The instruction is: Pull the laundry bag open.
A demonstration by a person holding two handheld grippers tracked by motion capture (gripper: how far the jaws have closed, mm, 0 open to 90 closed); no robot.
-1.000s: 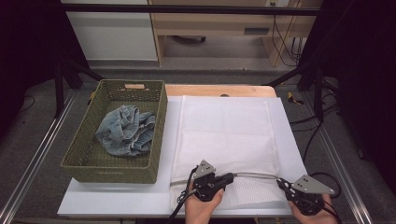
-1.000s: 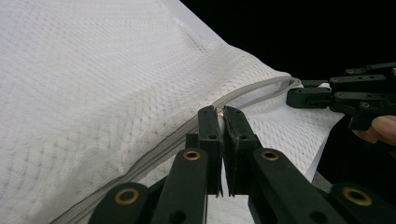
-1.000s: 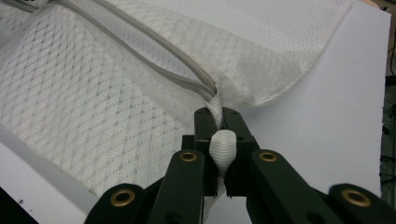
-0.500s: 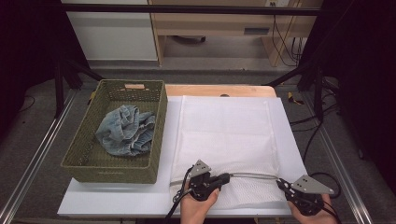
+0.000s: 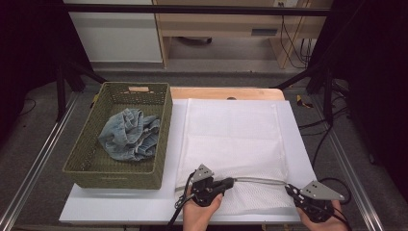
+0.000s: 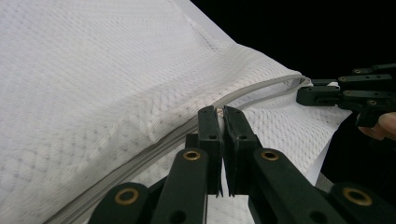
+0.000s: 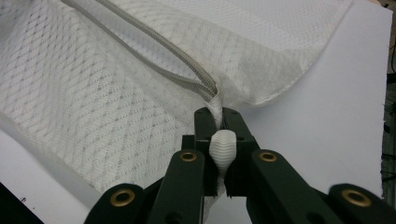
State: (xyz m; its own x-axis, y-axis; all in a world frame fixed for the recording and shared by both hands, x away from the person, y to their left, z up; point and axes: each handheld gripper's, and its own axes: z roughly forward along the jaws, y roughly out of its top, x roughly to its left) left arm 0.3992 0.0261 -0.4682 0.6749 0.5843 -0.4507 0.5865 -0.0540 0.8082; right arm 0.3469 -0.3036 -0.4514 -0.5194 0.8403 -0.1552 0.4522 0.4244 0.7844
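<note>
Little has changed since a second ago—our left tongs [image 5: 230, 182] stay clenched on the zipper pull, our right tongs [image 5: 288, 188] on the mesh bag's [image 5: 231, 134] corner at the counter's [image 5: 120, 204] near edge, so the zipper remains shut. Beyond, jeans [image 5: 129, 134] wait in the basket [image 5: 115, 171]—nothing blocks us.

Basket and denim beside the work

A green woven basket [image 5: 120, 166] sat on the white table [image 5: 120, 204], holding crumpled blue denim [image 5: 129, 134].

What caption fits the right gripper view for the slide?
Right gripper shut on the corner of the white mesh laundry bag, pinched beside the zipper end.
</note>
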